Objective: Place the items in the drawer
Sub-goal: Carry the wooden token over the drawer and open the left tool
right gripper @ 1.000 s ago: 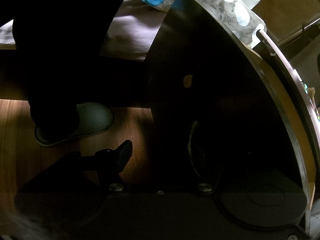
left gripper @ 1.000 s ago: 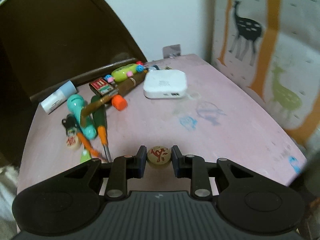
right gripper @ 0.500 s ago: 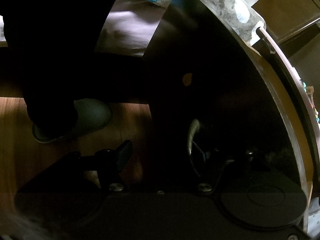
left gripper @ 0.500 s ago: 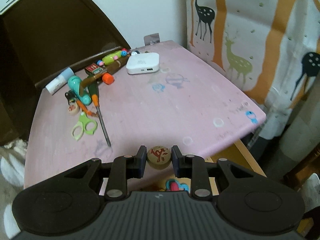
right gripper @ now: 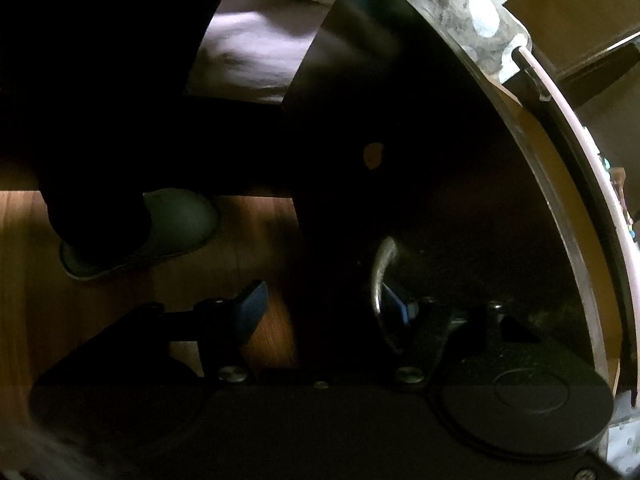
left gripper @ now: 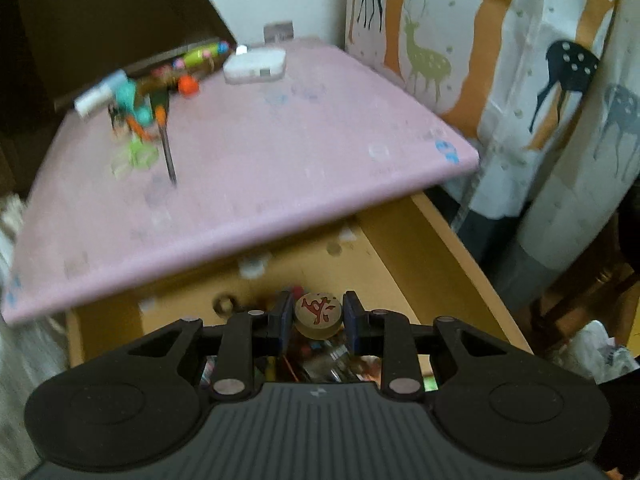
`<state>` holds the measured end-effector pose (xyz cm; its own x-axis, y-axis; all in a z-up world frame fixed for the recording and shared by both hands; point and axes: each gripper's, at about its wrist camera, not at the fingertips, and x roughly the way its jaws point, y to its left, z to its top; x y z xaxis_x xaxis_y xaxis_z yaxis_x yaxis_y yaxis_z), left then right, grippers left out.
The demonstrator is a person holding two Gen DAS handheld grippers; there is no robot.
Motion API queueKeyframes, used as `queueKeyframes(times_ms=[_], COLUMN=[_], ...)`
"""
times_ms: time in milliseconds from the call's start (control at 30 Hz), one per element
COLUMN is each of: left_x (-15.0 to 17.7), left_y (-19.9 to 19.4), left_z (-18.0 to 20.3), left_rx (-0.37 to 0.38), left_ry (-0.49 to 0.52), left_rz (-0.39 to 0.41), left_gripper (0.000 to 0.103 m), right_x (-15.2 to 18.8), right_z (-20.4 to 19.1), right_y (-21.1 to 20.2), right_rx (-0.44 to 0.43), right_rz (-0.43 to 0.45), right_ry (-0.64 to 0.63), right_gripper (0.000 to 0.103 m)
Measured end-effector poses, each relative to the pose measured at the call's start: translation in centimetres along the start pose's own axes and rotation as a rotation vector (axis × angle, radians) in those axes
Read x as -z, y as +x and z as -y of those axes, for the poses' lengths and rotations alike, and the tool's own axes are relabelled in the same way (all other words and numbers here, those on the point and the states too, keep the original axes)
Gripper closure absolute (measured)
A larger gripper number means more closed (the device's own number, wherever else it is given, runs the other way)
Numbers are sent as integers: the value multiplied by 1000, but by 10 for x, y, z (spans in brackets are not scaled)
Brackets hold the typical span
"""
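Pulled back off the pink tabletop, left hand-held gripper clamps a round token above the cluttered open drawer.

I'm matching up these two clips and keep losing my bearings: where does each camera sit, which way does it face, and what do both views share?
Left wrist: on the left gripper, angled down past the pink tabletop into the open drawer; its fingers clamp a round wooden piece.
Right wrist: on the right gripper, low, facing the dark drawer front and metal handle, its jaws closing around that handle; a slippered foot shows.
Shared: the pink tabletop's edge and the same drawer.
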<state>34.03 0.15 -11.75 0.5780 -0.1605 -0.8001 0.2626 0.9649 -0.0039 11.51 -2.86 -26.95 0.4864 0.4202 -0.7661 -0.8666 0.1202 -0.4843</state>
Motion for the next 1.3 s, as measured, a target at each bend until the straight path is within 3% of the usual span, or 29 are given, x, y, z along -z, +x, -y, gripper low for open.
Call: queueKeyframes(times_ms=[300,333,367,400,500,700,833,900,1133,1233,1300], left_x=[44,47,50,54,65,103,139,150,174,175,175], left_y=[12,9,3,-3,-22,-73,-107,-115,-132,-134,-135], left_z=[-4,-7,-9,-12,-25,-43,-47,-48,-69,-70,-69], left_rx=[64,69,64,65,86,9,21,-13,25,-8,-6], left_ry=[-113,-123,-133,-146,-200,-278,-340,-337,-404,-382,-373], left_rz=[-11,-4,12,32,75,156,229,238,287,279,275], left_gripper=[75,63,43,39,39,39,39,39,39,39,39], right_x=[-2,-2,-2,-2,-2,-6,-8,-8,-11,-12,-13], right_z=[-10,-11,-12,-14,-17,-20,-25,-28,-31,-29,-27], right_y=[3,3,3,3,4,6,9,9,9,8,7], right_rx=[51,55,62,68,86,105,141,157,228,252,279], right_rz=[-35,-38,-40,-41,-47,-80,-106,-114,-140,-150,-156], right_ry=[-56,-58,-63,-67,-84,-97,-113,-124,-152,-148,-146], right_gripper=[41,41,41,41,41,41,40,42,58,69,87])
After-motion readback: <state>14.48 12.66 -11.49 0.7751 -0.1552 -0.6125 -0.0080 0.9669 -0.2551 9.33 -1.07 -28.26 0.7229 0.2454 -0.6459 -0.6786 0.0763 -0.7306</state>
